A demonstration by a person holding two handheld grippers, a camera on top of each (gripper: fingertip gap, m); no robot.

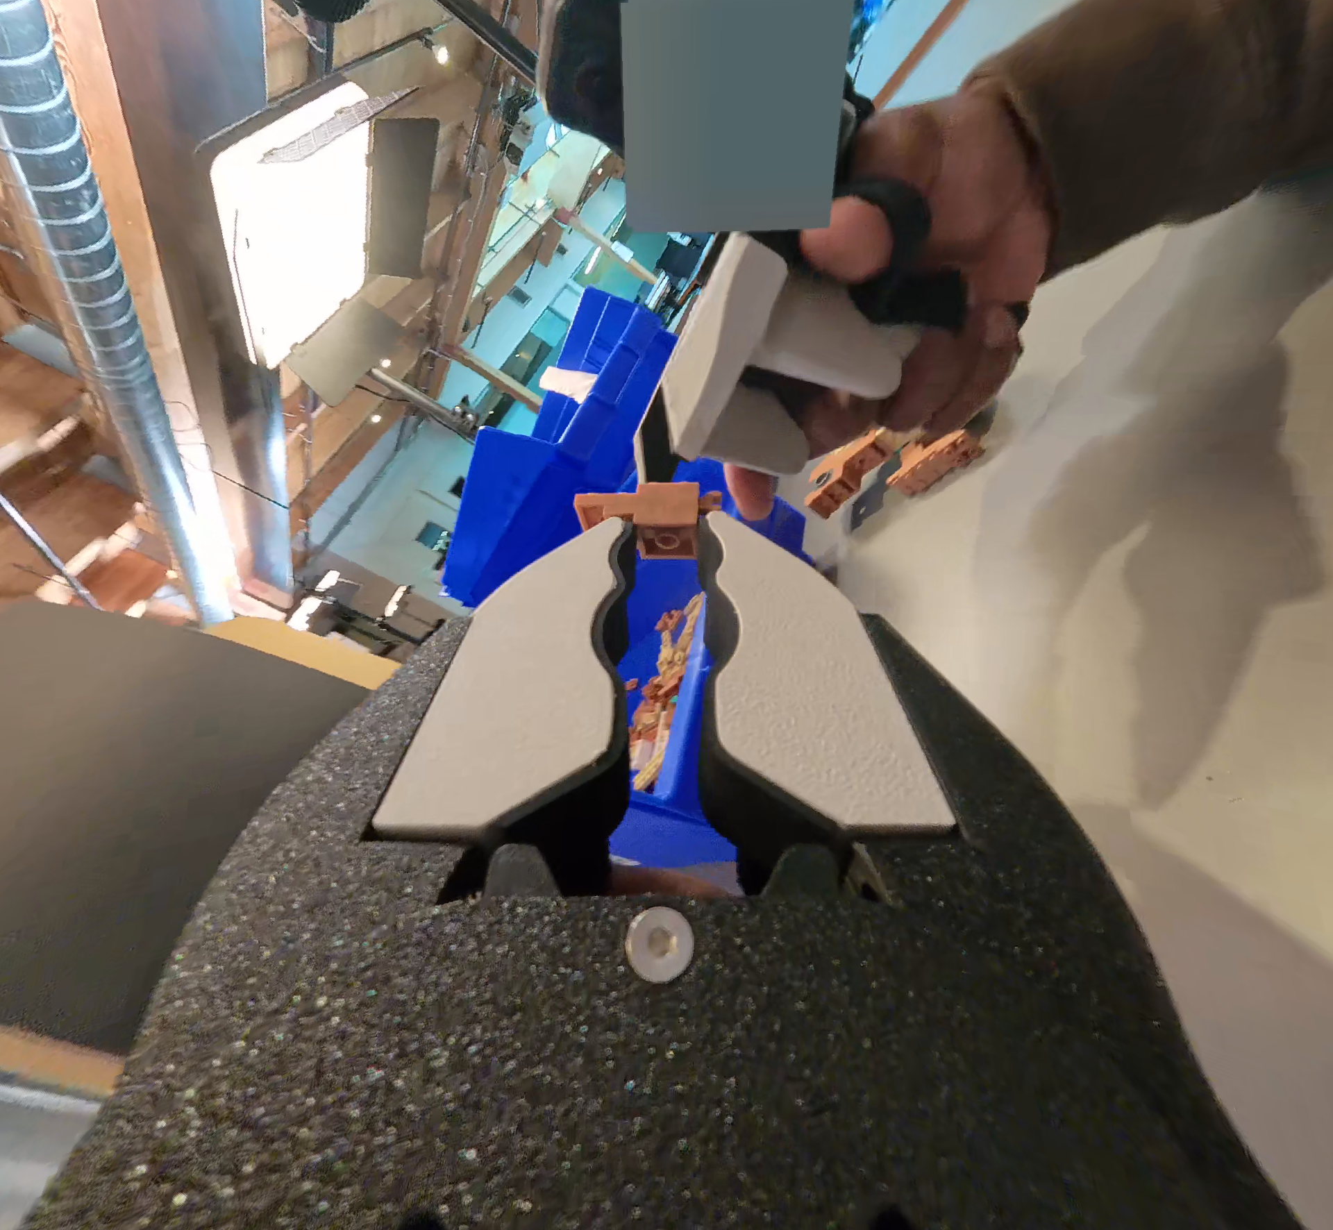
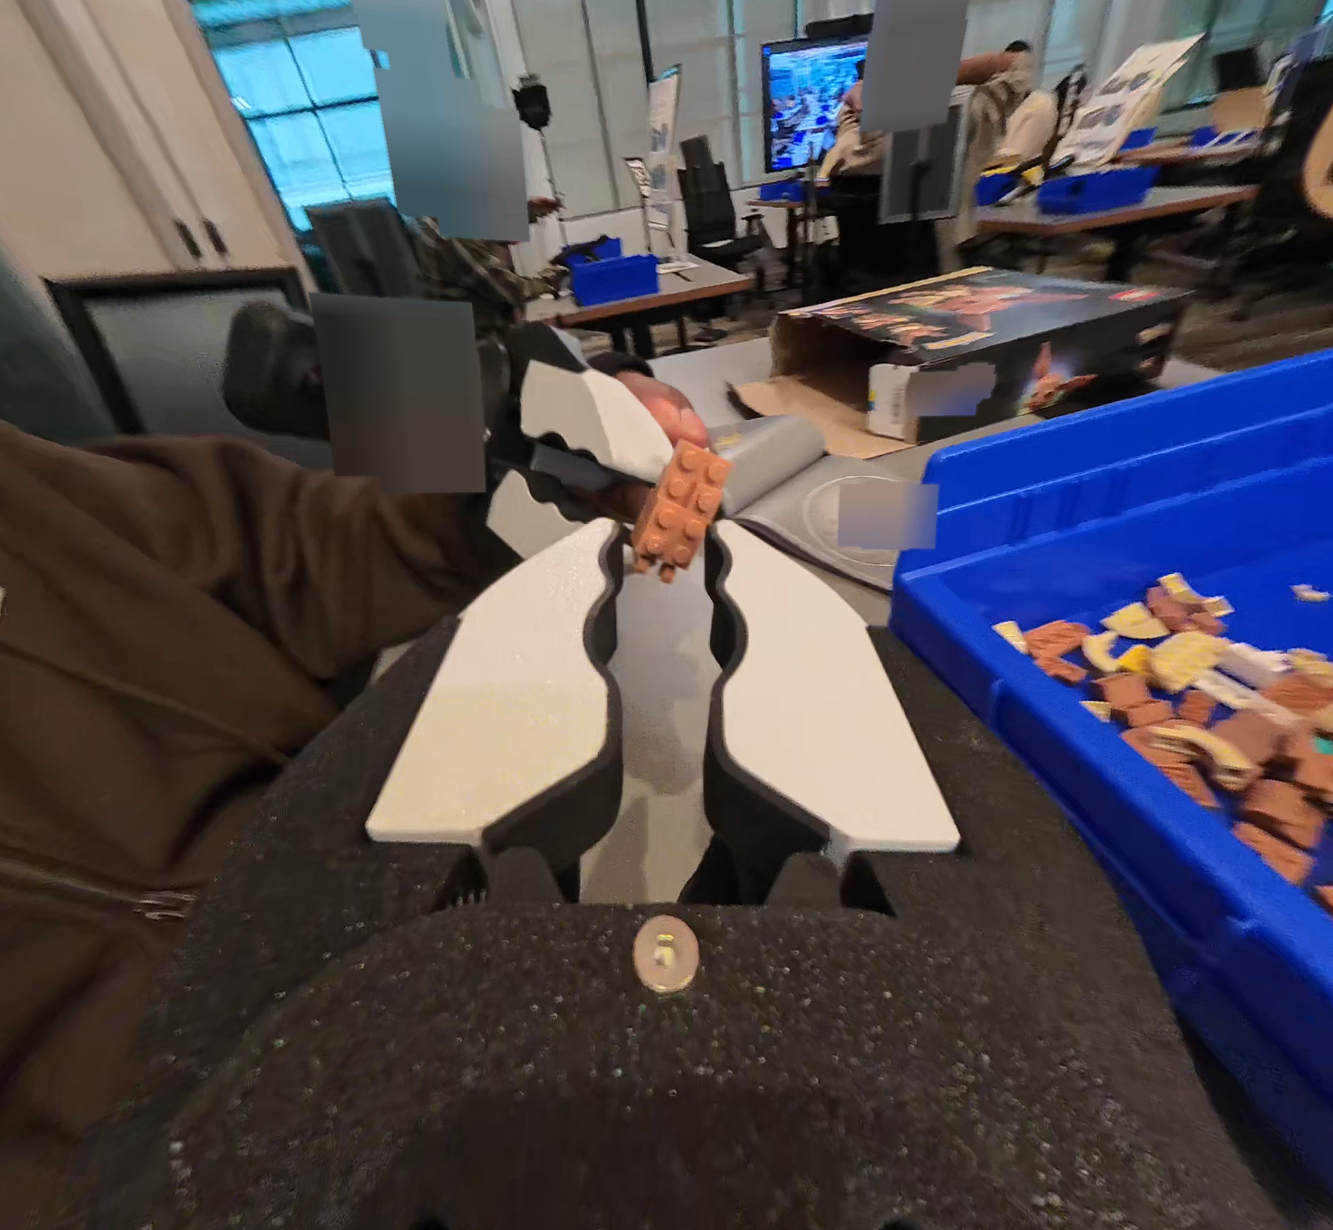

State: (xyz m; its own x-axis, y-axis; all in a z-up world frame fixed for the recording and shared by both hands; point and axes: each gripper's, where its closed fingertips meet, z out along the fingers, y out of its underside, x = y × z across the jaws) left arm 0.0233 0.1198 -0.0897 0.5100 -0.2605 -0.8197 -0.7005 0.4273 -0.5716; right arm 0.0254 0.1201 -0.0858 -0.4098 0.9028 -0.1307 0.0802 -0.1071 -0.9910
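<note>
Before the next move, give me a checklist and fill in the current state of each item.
1. Left gripper clamped on the orange-brown brick assembly, a pad against each side: ok.
2. Right gripper pads pressing the same assembly: cannot tell; it sits between the tips.
3. Assembly lifted off the grey table: ok.
4. Blue bin of loose bricks apart from both grippers: ok.
5. Open booklet behind the assembly, not touched: cannot tell.
</note>
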